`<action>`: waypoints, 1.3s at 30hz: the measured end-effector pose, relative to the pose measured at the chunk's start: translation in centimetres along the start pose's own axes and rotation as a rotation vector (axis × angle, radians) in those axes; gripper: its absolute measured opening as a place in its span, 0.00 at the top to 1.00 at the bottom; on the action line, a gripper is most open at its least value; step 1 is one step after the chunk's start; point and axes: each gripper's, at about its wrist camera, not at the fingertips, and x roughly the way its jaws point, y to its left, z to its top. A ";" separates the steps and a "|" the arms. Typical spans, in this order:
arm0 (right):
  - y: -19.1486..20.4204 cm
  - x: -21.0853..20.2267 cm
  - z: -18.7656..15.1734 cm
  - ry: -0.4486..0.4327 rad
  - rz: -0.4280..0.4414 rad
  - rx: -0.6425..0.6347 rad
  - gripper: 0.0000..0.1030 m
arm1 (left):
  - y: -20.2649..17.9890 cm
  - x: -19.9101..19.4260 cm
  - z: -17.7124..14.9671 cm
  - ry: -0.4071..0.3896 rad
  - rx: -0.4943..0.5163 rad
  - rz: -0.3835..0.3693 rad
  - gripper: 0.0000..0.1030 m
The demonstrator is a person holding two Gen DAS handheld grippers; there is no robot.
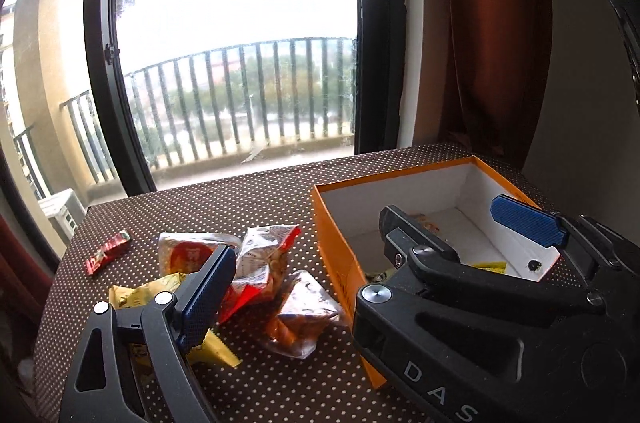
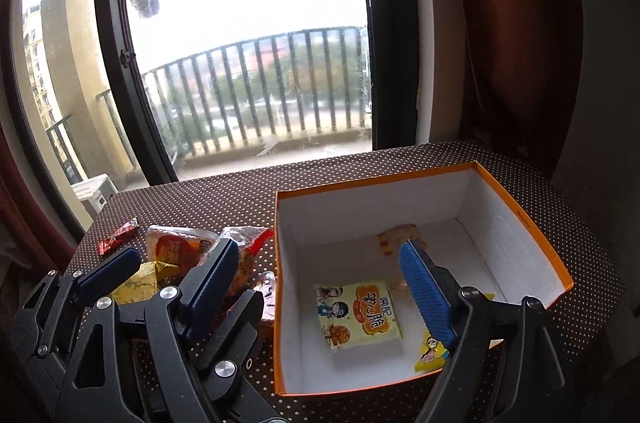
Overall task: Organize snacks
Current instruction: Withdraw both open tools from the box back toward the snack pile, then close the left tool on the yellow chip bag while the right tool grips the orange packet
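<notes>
An open orange box [image 2: 520, 223] with a white inside stands on the dotted tablecloth; it also shows in the left wrist view [image 1: 336, 223]. Inside lie a yellow snack packet [image 2: 358, 315], a second yellow packet [image 2: 430, 353] and a pale packet [image 2: 394, 237] at the back. My right gripper [image 2: 320, 287] is open and empty above the box's left wall. My left gripper [image 1: 380, 255] is open and empty over the pile of loose snack packets [image 1: 264, 263], left of the box. A small red packet [image 1: 108, 251] lies apart at the left.
The brown dotted table [image 1: 240, 191] ends at a large window [image 1: 240, 23] with a balcony railing behind. A brown curtain [image 1: 492, 23] hangs at the right. In the left wrist view the right gripper's body [image 1: 480, 287] covers the box's near corner.
</notes>
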 end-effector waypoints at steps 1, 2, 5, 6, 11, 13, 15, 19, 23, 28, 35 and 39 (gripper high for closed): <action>0.4 -0.3 -0.1 -0.004 0.004 -0.006 0.18 | 0.3 -0.1 -0.2 -0.004 -0.003 0.004 0.12; 0.7 -0.4 -0.4 -0.008 0.008 -0.010 0.18 | 0.6 -0.3 -0.5 -0.009 -0.004 0.010 0.12; 1.8 -0.6 -1.1 -0.020 0.035 -0.021 0.18 | 1.5 -0.9 -1.3 -0.020 -0.007 0.038 0.12; 2.1 -0.6 -1.3 -0.027 0.054 -0.027 0.18 | 1.9 -1.0 -1.6 -0.024 -0.006 0.050 0.12; 4.0 -0.1 -2.5 -0.029 0.105 -0.058 0.18 | 4.2 -1.5 -3.4 -0.014 -0.021 0.074 0.12; 5.0 0.0 -3.1 -0.029 0.113 -0.064 0.18 | 4.9 -1.4 -4.0 -0.009 -0.025 0.082 0.12; 5.8 0.4 -3.5 -0.021 0.127 -0.067 0.18 | 5.6 -1.4 -4.6 -0.010 -0.026 0.095 0.12; 7.3 1.2 -4.6 -0.006 0.137 -0.062 0.18 | 7.1 -1.0 -5.6 0.004 -0.037 0.110 0.11; 8.5 2.7 -5.4 0.023 0.144 -0.063 0.18 | 8.4 -0.1 -6.6 0.027 -0.047 0.133 0.11; 9.5 4.6 -6.3 0.054 0.139 -0.059 0.18 | 9.6 1.2 -7.5 0.066 -0.054 0.143 0.11; 10.4 7.0 -7.3 0.079 0.080 -0.071 0.17 | 10.8 3.6 -8.5 0.117 -0.057 0.168 0.11; 10.9 7.9 -7.2 0.064 0.044 -0.108 0.18 | 11.5 4.4 -8.7 0.134 -0.059 0.199 0.11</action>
